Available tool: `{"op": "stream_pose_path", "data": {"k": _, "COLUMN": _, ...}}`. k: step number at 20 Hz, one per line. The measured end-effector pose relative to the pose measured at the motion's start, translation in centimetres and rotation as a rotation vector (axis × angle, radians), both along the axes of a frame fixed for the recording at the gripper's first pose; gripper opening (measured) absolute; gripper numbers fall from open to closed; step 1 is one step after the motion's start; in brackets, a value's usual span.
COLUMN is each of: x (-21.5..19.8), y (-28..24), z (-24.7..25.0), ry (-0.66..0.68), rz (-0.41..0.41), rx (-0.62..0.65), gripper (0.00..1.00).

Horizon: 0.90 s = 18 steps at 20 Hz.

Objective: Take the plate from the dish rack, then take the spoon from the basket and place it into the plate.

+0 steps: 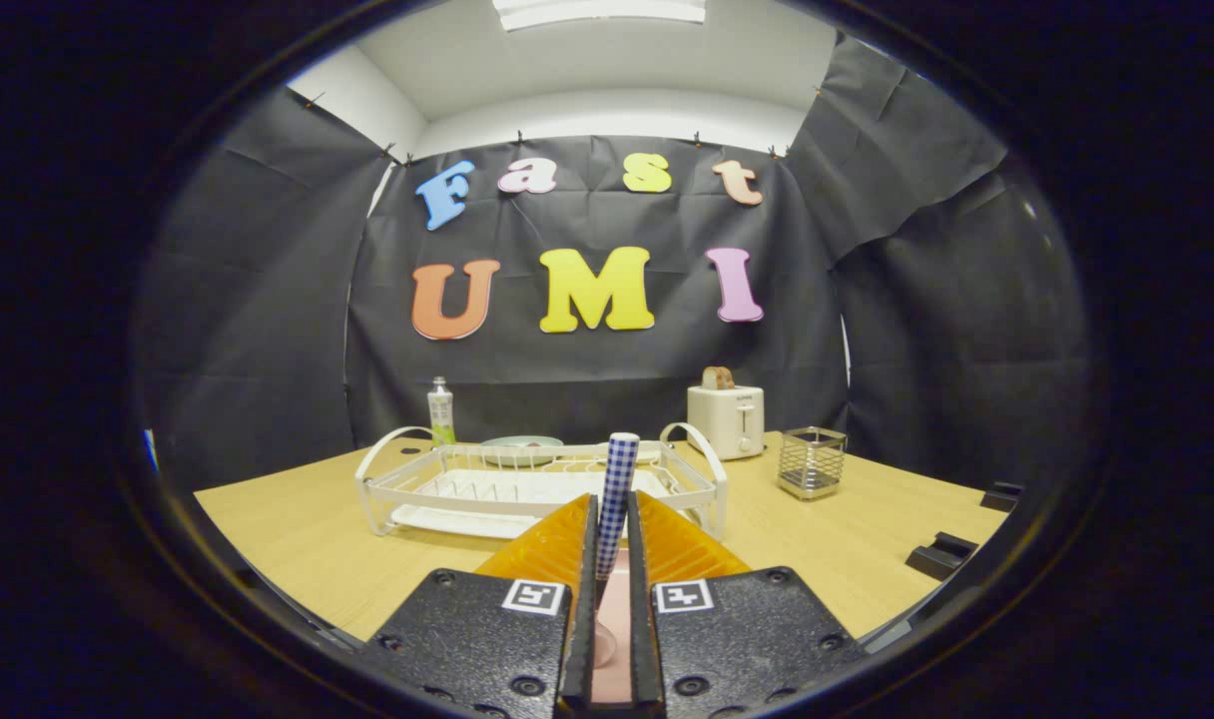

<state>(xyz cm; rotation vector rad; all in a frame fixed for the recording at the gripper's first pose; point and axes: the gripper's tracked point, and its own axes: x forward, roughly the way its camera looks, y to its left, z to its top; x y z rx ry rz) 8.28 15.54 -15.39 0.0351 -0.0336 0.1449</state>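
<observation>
My tongs point(607, 559) grip the spoon point(617, 494) upright by its checked handle; carry level beyond dish rack point(542, 489) to plate point(520, 448).

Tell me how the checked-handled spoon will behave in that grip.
The spoon looks stiff: its handle stands upright from the gripper. It is probably light. Held only by a narrow section, it may pivot or slip if swung.

Spoon clamped, plate behind rack.
Spoon point(616, 494): blue-checked handle upright, pinched between both tool point(608, 559) fingers, pink bowl low between them. Plate point(520, 445): pale green, flat on bench beyond white dish rack point(540, 486). Wire basket point(812, 462) to the right.
</observation>
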Motion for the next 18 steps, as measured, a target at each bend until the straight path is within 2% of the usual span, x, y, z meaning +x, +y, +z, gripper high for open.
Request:
{"op": "stream_pose_path", "data": {"k": 3, "x": -0.6, "y": -2.0, "z": 1.4, "ry": -0.028, "rz": -0.022, "rx": -0.004, "gripper": 0.2}}
{"op": "stream_pose_path", "data": {"k": 5, "x": -0.9, "y": -3.2, "z": 1.5, "ry": -0.016, "rz": -0.03, "rx": 0.009, "gripper": 0.3}}
{"op": "stream_pose_path", "data": {"k": 6, "x": -0.9, "y": -3.3, "z": 1.6, "ry": 0.004, "rz": -0.024, "rx": 0.022, "gripper": 0.42}}
{"op": "stream_pose_path", "data": {"k": 9, "x": -1.4, "y": -4.6, "z": 2.4, "ry": 0.053, "rz": -0.004, "rx": 0.055, "gripper": 0.53}}
{"op": "stream_pose_path", "data": {"k": 10, "x": -1.4, "y": -4.9, "z": 2.9, "ry": 0.061, "rz": 0.001, "rx": 0.059, "gripper": 0.64}}
{"op": "stream_pose_path", "data": {"k": 12, "x": -1.8, "y": -5.7, "z": 4.4, "ry": 0.057, "rz": 0.006, "rx": 0.069, "gripper": 0.77}}
{"op": "stream_pose_path", "data": {"k": 13, "x": -2.1, "y": -6.0, "z": 5.2, "ry": 0.052, "rz": 0.014, "rx": 0.075, "gripper": 0.79}}
{"op": "stream_pose_path", "data": {"k": 15, "x": -2.1, "y": -7.0, "z": 6.2, "ry": 0.059, "rz": 0.001, "rx": 0.062, "gripper": 0.92}}
{"op": "stream_pose_path", "data": {"k": 18, "x": -3.3, "y": -8.2, "z": 8.2, "ry": 0.079, "rz": -0.005, "rx": 0.034, "gripper": 0.97}}
